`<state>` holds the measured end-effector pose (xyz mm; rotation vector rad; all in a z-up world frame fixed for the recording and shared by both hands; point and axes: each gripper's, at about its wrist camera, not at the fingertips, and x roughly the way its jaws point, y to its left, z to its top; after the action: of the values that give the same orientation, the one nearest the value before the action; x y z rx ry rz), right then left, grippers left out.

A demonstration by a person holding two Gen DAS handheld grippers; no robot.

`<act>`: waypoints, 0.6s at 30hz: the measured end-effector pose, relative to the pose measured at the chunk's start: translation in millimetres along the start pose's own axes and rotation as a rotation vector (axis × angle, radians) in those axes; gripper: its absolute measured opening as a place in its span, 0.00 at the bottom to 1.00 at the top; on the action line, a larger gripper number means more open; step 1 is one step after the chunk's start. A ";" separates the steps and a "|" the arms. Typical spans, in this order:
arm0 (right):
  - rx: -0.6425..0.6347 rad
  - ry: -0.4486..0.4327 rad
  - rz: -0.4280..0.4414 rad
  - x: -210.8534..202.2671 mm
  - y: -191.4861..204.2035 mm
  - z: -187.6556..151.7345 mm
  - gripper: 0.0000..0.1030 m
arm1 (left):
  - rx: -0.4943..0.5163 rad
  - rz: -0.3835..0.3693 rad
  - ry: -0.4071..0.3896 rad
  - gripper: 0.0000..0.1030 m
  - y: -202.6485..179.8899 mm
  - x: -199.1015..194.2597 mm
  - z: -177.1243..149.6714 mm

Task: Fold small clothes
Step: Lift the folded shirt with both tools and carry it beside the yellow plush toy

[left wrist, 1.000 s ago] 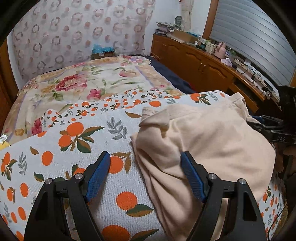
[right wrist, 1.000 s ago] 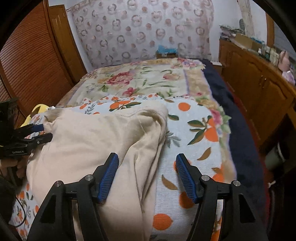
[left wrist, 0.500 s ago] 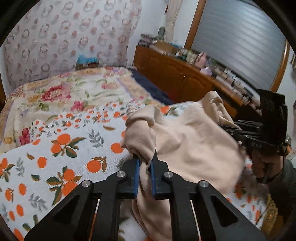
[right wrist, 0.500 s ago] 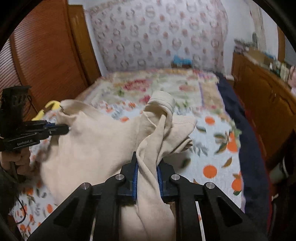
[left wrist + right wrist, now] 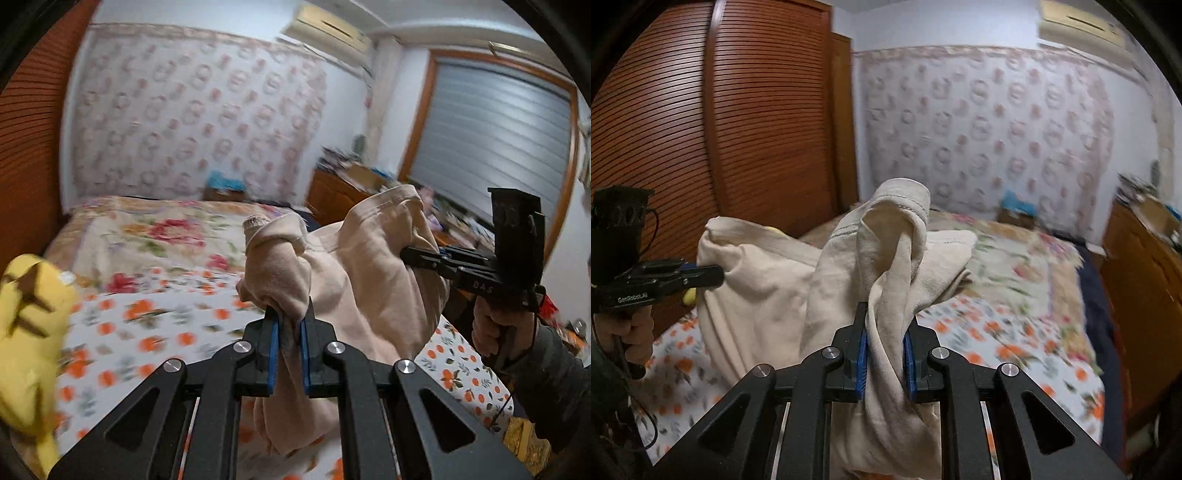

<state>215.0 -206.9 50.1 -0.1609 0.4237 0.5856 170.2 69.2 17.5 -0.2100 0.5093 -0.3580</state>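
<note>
Since the earlier frames, both claws have gone from spread wide over the flat garment to clenched on it, and the cloth has been raised off the bed.

From the left wrist view, the left claw (image 5: 287, 343) is seen clamped on a bunched corner of the cream garment (image 5: 369, 295), with fabric gathered between the blue pads (image 5: 273, 350). The right claw (image 5: 410, 254) is seen across the cloth, gripped on the opposite corner, with the person's hand (image 5: 495, 332) on its handle. The garment is held between the two in the air above the orange-print cover (image 5: 147, 332) of the bed (image 5: 140, 232); a yellow item (image 5: 29, 332) lies at the left edge.

From the right wrist view, the right claw (image 5: 884, 350) is seen closed on a twisted fold of the garment (image 5: 768, 288), and the left claw (image 5: 713, 275) is pinched on the far corner. The cloth sags loosely between them, with a stitched hem (image 5: 905, 195) standing up above the grip.

The step in hand is judged to be the lift and shake-out before folding. Next, the two corners would need to be drawn apart until the slack is gone, then the cloth laid down flat. Its long axis is hard to tell while bunched; the held edge runs from claw to claw, and the rest hangs downward.
</note>
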 end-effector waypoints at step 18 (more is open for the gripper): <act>-0.352 0.130 0.264 267.5 73.0 91.6 0.15 | -0.344 0.404 -0.039 0.10 159.1 -47.3 -84.8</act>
<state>405.6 11.5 15.3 -0.4868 0.4684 0.9115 133.3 224.2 -79.2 -0.4374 0.5590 0.1304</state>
